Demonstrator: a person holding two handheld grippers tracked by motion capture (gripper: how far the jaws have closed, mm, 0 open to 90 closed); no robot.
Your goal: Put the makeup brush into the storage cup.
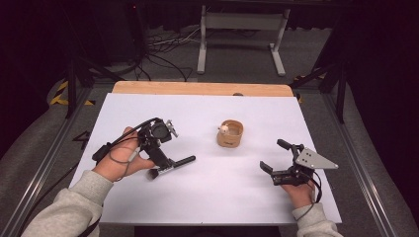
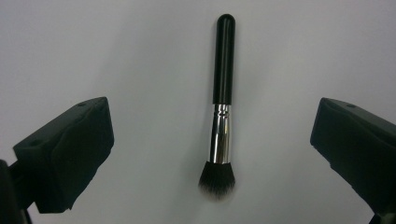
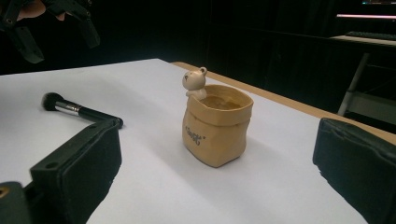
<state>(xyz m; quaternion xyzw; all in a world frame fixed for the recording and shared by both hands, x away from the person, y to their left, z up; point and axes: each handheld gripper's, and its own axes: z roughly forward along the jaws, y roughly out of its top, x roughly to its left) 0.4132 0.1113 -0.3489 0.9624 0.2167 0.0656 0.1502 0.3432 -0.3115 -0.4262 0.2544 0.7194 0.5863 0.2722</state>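
A white tabletop [image 1: 207, 192] in a dark room carries one brush [image 2: 222, 112] at 9 o'clock under the spread left claw [image 1: 163, 165], one pot [image 3: 215, 123] mid-table, and the spread right claw [image 1: 274, 156] at 4.

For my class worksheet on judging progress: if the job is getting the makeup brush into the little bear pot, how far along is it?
Nothing looks done: the makeup brush lies flat on the white table, apart from the tan bear pot. In hand: the left tongs hang open above the brush, straddling it. The right tongs are open, facing the pot without touching it. Left, probably: grasping the brush, carrying it over, dropping it in.
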